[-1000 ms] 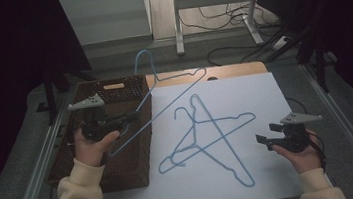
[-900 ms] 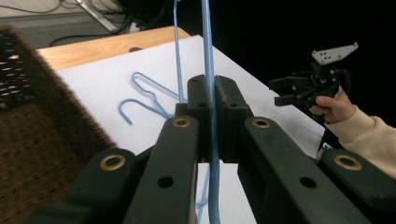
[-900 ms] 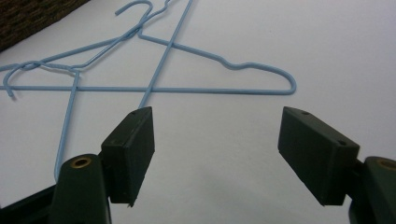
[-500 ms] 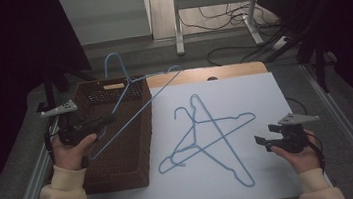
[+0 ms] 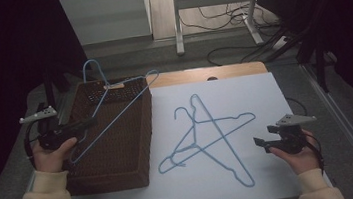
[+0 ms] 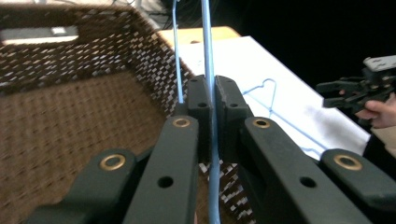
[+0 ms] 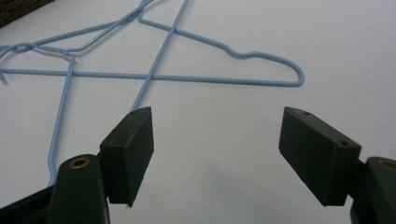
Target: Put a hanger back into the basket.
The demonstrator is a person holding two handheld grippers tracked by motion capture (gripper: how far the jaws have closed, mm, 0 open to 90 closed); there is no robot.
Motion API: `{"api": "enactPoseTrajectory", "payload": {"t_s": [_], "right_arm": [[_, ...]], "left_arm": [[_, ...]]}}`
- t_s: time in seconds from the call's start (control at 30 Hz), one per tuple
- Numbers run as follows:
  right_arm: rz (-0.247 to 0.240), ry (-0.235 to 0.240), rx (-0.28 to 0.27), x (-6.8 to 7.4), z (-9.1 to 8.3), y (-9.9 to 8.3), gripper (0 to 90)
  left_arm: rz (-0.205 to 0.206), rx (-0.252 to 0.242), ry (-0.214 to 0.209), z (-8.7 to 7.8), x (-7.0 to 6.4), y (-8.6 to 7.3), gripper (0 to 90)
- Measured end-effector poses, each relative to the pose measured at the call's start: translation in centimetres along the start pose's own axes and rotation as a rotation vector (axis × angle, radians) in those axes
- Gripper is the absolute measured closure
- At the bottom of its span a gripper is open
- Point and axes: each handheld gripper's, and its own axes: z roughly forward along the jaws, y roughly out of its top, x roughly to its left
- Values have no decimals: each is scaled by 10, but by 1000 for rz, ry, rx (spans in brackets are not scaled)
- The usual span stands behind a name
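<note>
A blue wire hanger (image 5: 116,116) hangs tilted over the brown wicker basket (image 5: 121,158), its hook toward the basket's far left corner. My left gripper (image 5: 78,126) is shut on the hanger's straight wire above the basket's left side; in the left gripper view the wire (image 6: 207,46) runs up between the closed jaws of that gripper (image 6: 212,105). Two more blue hangers (image 5: 204,136) lie crossed on the white sheet (image 5: 249,96). My right gripper (image 5: 264,142) stands open just right of them, low over the sheet. In the right gripper view its jaws (image 7: 217,156) are wide apart, with the crossed hangers (image 7: 154,77) ahead.
The basket's woven floor (image 6: 70,126) is bare. The wooden table edge (image 5: 231,70) runs behind the sheet. A metal stand and cables (image 5: 216,24) sit on the floor beyond. Dark surroundings border both sides.
My left gripper has carried the held hanger leftward, from the sheet's edge to over the basket. The right gripper has stayed put and open.
</note>
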Motion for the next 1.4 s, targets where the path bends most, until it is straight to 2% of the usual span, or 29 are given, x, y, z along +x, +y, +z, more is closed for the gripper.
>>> {"api": "enactPoseTrajectory", "payload": {"t_s": [0.2,0.43,0.57,0.83,1.13,1.3,1.4], "right_arm": [[-6,-1,7,1,1,0,265],[-5,-3,7,1,0,0,265],[-7,-4,5,0,0,0,265],[-8,-8,8,0,1,0,265],[-8,-8,10,1,1,0,264],[-7,-8,7,0,0,0,265],[-6,-8,6,0,0,0,265]], "left_arm": [[-15,-19,20,-15,16,-9,860],[-12,-46,23,-29,23,-13,860],[-22,-35,36,-30,29,-18,860],[-45,7,58,-21,40,-27,860],[-46,60,57,-4,41,-31,860],[-51,94,73,4,43,-34,860],[-71,117,106,7,45,-34,860]]}}
